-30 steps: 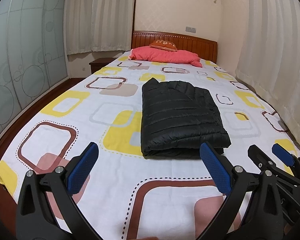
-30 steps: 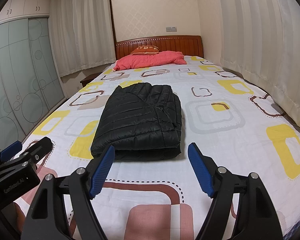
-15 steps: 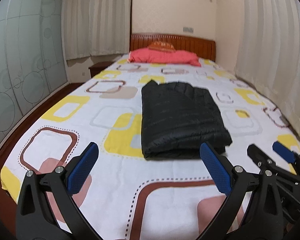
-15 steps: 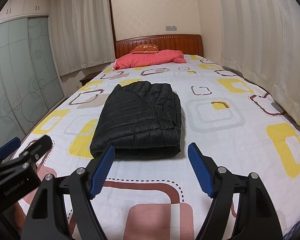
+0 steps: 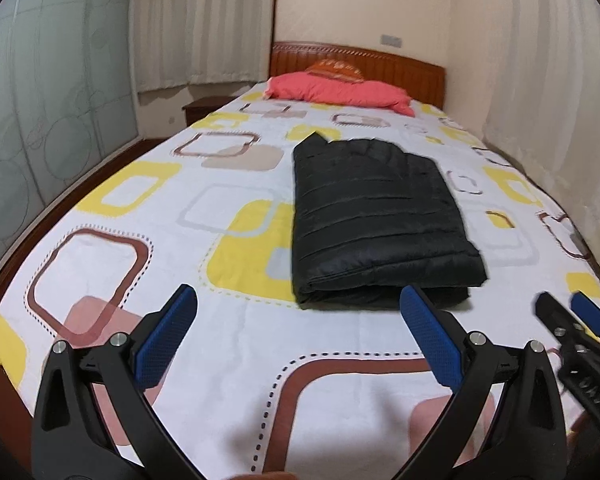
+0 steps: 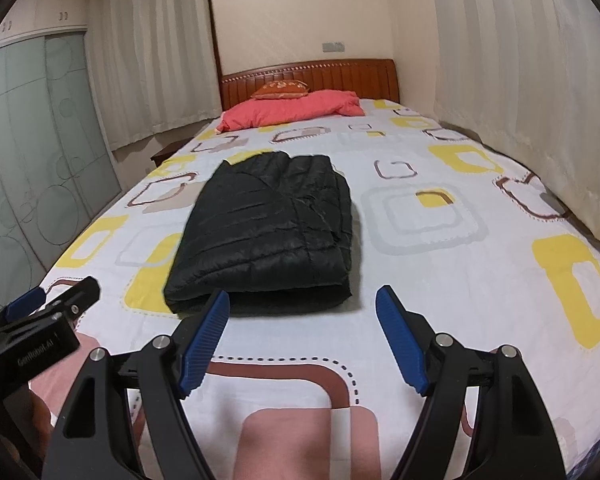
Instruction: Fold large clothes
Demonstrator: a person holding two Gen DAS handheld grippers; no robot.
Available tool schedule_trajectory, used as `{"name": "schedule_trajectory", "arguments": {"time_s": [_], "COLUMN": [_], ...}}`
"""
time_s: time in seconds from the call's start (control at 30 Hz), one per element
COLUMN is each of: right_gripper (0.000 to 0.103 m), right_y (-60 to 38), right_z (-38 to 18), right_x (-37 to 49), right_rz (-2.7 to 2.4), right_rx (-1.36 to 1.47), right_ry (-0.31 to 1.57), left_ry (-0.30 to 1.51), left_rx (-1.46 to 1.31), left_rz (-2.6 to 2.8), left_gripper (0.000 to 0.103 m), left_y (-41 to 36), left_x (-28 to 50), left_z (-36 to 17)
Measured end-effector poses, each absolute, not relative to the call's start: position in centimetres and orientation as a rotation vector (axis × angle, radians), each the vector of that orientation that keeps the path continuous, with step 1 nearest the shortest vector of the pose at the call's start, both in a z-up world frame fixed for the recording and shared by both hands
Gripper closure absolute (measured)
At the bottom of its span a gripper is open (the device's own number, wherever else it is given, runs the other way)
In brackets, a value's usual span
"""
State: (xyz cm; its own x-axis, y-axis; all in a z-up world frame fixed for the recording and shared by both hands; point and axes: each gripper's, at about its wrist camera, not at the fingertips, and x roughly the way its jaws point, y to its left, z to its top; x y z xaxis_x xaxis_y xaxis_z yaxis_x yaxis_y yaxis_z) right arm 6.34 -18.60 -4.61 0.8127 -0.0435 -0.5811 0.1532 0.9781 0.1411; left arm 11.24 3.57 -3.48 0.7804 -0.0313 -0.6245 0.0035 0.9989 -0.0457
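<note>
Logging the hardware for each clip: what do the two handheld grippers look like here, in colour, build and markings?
Both match. The left gripper and right gripper each have two black plastic arms with triangular cut-outs and silver pivot bolts, ending in jaws faced with blue ribbed pads. Seen from the right wrist view, the left gripper's black body carries pale lettering, too blurred to read surely. No cables or sleeves show.

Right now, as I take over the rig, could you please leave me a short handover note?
Left gripper: open, empty, above the near end of the bed.
Right gripper: open, empty, beside the left one.
Black puffer jacket: folded into a compact rectangle, lying mid-bed; neither gripper touches it.
Done: the fold looks finished.
Left: perhaps tidy the edges; no other loose clothing shows.
</note>
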Motion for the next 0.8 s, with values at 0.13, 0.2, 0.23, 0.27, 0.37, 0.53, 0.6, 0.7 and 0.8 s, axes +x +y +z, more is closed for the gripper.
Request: {"name": "schedule_trajectory", "arguments": {"time_s": [0.13,0.2,0.23,0.27,0.37,0.53,0.6,0.7,0.8], "right_gripper": [0.018,0.018,0.018,0.018,0.018,0.018,0.018,0.015,0.013], "right_y": [-21.1,-22.8,-24.4,-25.6,-31.3,-40.5,-43.0,-45.5,-44.7], "right_z": [-6.8,-8.3,-9.4,-10.2,-13.2,-16.8,-17.8,-19.5,-19.4], "right_x": [7.8,8.9,9.7,10.3,12.2,14.4,14.9,15.5,15.4], "right_rz": [-0.155,-0.199,-0.232,-0.257,-0.356,-0.536,-0.600,-0.622,-0.641], "right_rx": [0.195,0.182,0.170,0.167,0.197,0.233,0.233,0.312,0.263], "right_ry": [0.643,0.678,0.702,0.718,0.771,0.778,0.783,0.830,0.816], "left_ry": [0.746,0.785,0.793,0.807,0.851,0.900,0.917,0.910,0.869], "left_rx": [-0.037,-0.045,-0.046,-0.043,-0.040,-0.113,-0.126,-0.206,-0.222], "left_rz": [0.021,0.068,0.090,0.119,0.236,0.439,0.506,0.470,0.461], "left_gripper": [0.002,0.002,0.002,0.002,0.002,0.002,0.002,0.002,0.002], "left_y": [5.1,7.0,7.8,8.8,12.9,20.7,23.3,25.4,25.5], "left_x": [14.2,16.7,17.6,18.8,23.1,29.6,31.6,31.8,30.9], "left_z": [-6.0,-7.8,-8.3,-9.1,-11.6,-15.0,-16.2,-17.5,-17.5]}}
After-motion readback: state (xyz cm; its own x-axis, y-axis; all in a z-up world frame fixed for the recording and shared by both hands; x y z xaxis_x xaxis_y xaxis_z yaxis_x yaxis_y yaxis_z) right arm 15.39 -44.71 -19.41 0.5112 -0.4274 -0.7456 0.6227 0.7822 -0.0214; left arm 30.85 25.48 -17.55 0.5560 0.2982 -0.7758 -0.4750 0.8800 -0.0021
